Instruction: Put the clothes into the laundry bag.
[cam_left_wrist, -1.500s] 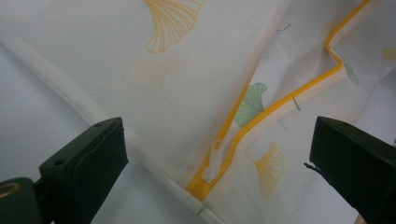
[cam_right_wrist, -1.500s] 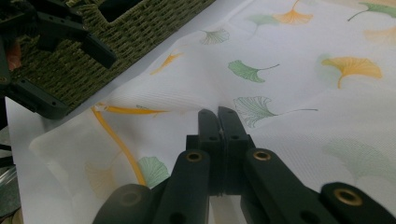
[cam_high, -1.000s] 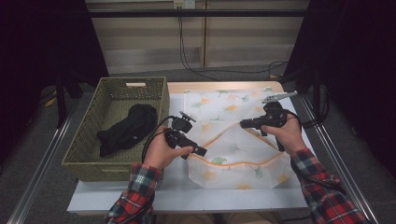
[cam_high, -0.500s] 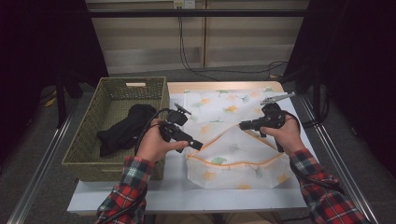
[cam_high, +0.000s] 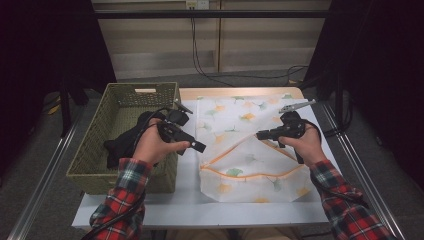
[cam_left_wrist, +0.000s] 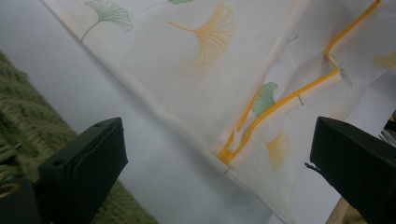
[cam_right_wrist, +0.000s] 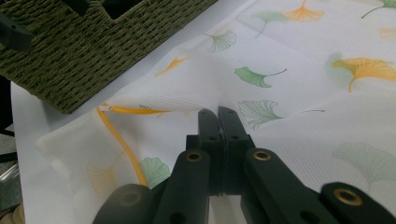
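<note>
Two tongs work over a white table (cam_high: 150, 210). Left of the left tongs (cam_high: 196, 146) stands a woven basket (cam_high: 95, 150) with a dark cloth (cam_high: 122, 145) in it. These tongs are released, jaws wide apart with nothing between them, above the near left corner of a leaf-printed mesh bag (cam_high: 250, 170). The right tongs (cam_high: 261, 135) are clenched on the bag's upper layer beside its orange zipper (cam_high: 235, 150), lifting the fabric into a peak.
</note>
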